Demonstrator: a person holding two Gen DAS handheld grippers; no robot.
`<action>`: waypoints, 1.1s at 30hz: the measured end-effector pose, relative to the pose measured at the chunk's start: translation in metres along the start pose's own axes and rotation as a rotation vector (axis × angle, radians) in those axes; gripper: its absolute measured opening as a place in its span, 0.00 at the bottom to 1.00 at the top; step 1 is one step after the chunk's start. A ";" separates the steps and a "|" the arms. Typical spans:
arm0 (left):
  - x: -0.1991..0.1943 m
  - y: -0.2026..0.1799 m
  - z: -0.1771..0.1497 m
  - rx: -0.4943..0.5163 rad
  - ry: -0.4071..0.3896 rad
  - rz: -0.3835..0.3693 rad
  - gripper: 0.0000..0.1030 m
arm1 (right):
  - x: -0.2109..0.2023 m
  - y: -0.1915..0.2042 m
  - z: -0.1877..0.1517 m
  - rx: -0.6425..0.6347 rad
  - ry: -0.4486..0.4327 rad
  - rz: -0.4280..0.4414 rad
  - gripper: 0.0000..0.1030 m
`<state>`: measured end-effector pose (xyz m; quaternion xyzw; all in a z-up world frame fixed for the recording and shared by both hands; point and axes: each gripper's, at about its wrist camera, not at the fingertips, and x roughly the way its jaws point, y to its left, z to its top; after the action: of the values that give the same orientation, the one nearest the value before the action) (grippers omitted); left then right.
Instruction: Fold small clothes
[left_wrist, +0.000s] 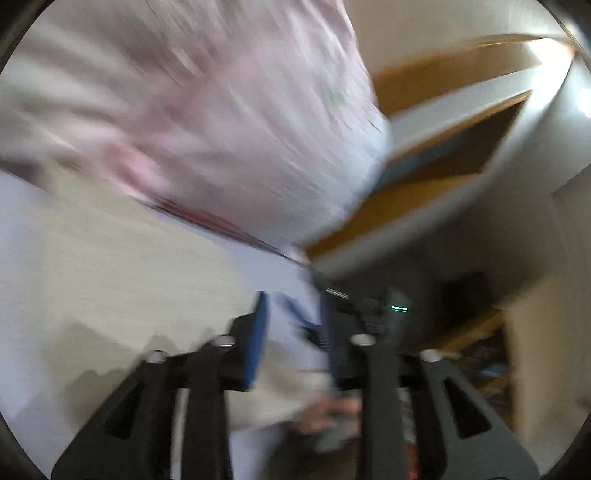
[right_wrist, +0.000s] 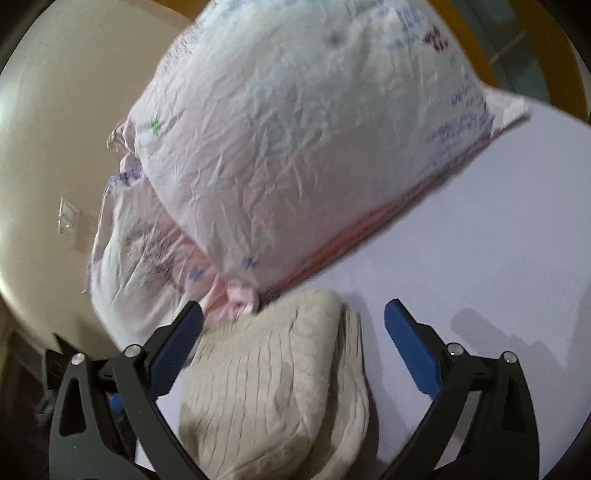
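A folded beige knit garment (right_wrist: 273, 373) lies on the white table (right_wrist: 480, 258), between and under the fingers of my right gripper (right_wrist: 293, 314), which is open and empty. A pale pink printed garment (right_wrist: 303, 147) lies in a puffed heap just beyond it, one corner bunched near the left fingertip (right_wrist: 188, 325). The left wrist view is heavily blurred. My left gripper (left_wrist: 291, 317) is open with nothing between its blue pads. The pink garment (left_wrist: 207, 110) fills the upper part of that view and the beige garment (left_wrist: 122, 266) lies at left.
The table edge runs along the left in the right wrist view, with a cream wall (right_wrist: 48, 147) and a switch plate (right_wrist: 66, 218) beyond. In the left wrist view, wooden shelving (left_wrist: 443, 147) and a dark device with a green light (left_wrist: 399, 308) lie behind.
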<state>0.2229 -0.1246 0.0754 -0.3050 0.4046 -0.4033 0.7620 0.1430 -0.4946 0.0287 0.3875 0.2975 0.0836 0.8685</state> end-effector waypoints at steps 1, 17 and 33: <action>-0.019 0.008 -0.002 0.025 -0.030 0.115 0.47 | 0.003 -0.001 0.000 0.003 0.046 -0.004 0.98; 0.004 0.067 -0.034 -0.027 0.104 0.365 0.67 | 0.082 -0.008 -0.039 -0.011 0.439 0.089 0.36; -0.145 0.092 -0.040 0.067 -0.084 0.529 0.56 | 0.132 0.120 -0.103 -0.368 0.430 0.049 0.38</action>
<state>0.1723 0.0402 0.0367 -0.1798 0.4247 -0.1903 0.8667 0.2003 -0.2986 0.0015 0.2036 0.4455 0.2376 0.8388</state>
